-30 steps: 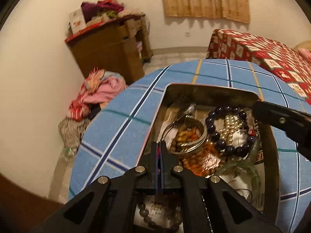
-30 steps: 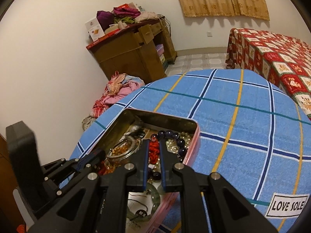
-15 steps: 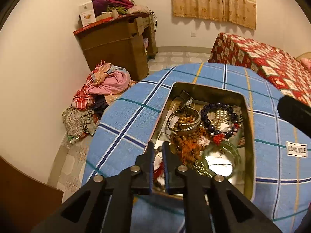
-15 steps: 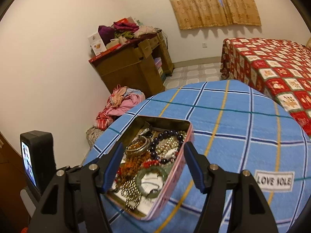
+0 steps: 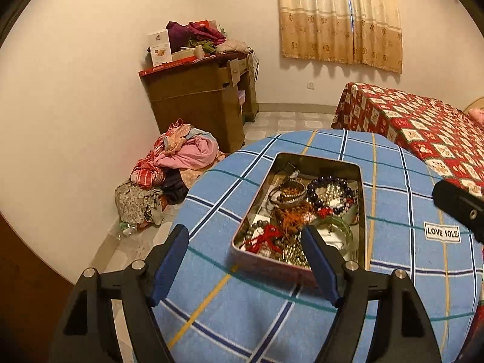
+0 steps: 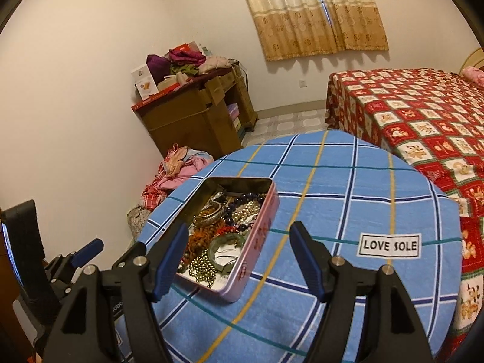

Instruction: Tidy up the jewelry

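Observation:
An open pink metal tin full of jewelry sits on a round table with a blue plaid cloth. Inside lie a dark purple bead bracelet, a metal bangle, brown wooden beads, a green jade bangle, red cord and gold bead chains. My left gripper is open and empty, held back above the tin's near end. My right gripper is open and empty, above the tin's near right corner.
A "LOVE SOLE" label is sewn on the cloth right of the tin. A bed with a red patterned cover stands at the right. A brown cabinet and a pile of clothes are by the wall at left.
Both grippers have pulled back and up away from the tin. The right opened half a second ago, the left since then. A red piece now lies in the tin.

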{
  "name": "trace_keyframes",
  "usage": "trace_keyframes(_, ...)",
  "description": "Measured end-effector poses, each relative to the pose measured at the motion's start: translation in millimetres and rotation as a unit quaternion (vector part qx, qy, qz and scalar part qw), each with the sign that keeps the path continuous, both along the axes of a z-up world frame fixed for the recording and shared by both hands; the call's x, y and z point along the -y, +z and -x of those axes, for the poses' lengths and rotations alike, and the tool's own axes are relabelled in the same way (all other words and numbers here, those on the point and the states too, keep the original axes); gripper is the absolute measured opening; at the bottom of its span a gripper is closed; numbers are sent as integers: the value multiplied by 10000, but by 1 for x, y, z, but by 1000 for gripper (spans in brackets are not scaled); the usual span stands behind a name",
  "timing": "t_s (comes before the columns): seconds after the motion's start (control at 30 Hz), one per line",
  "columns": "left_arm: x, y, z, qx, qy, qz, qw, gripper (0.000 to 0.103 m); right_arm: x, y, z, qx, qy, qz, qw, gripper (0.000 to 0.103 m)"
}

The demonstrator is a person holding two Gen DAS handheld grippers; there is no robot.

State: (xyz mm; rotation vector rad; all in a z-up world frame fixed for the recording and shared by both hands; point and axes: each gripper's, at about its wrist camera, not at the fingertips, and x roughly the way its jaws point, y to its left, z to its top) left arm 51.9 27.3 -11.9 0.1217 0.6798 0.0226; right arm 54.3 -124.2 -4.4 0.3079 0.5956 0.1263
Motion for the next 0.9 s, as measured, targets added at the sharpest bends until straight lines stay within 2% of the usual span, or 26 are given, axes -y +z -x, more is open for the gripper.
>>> trace_keyframes(0.07,3,0,5,-18,-36,-37,10000,77,-1,2,5,38,-44,94,9999,74)
trace_keyframes(0.13,5,0,9,-25,-91,-33,9999,77,-2,3,9,66,-64,223,9997,83)
trace_keyframes(0.27,6,1,18,-39,-104,-19,9999,77,-4,1,15,56,-41,291,9996,83)
trace_keyframes(0.4,6,3,29,34,-115,-2,9999,77,-2,-1,20,15,-98,349,9993,92)
trace_keyframes(0.6,3,-1,29,-215,-58,165,9996,77,0,1,27,-24,-179,474,9987,95)
trace_keyframes(0.9,4,17,45,73,-81,117,9999,77,1,18,43,278,-367,615,9970,95)
